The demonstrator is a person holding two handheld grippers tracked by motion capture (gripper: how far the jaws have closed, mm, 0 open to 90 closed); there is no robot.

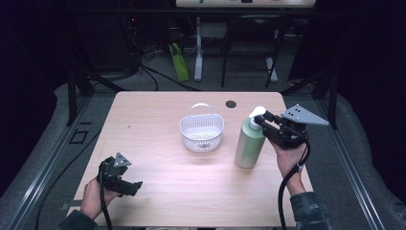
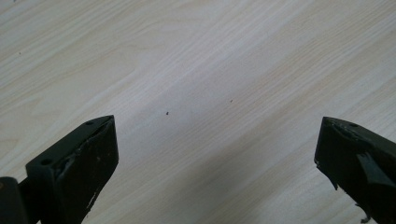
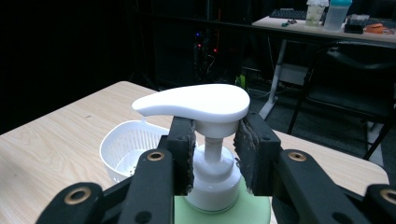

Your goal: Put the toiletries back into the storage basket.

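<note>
Two grippers are at work over a pale wooden table (image 1: 158, 187). In the high view the right gripper (image 1: 262, 118) pinches the white pump of a green bottle (image 1: 249, 143), which stands upright on the table, near and to the right of a white basket (image 1: 201, 130) with a thin handle – the bottle is grasped but, as I judge, not yet moved to the basket, if that is the goal. The left gripper (image 1: 128, 184) rests low at the near left corner. In the left gripper view its jaws stand spread wide over bare, smooth wood grain. In the right gripper view the rough pads (image 3: 243, 140) press the glossy plastic neck of the pump (image 3: 196, 102) – the basket wall (image 3: 116, 149) is perforated.
</note>
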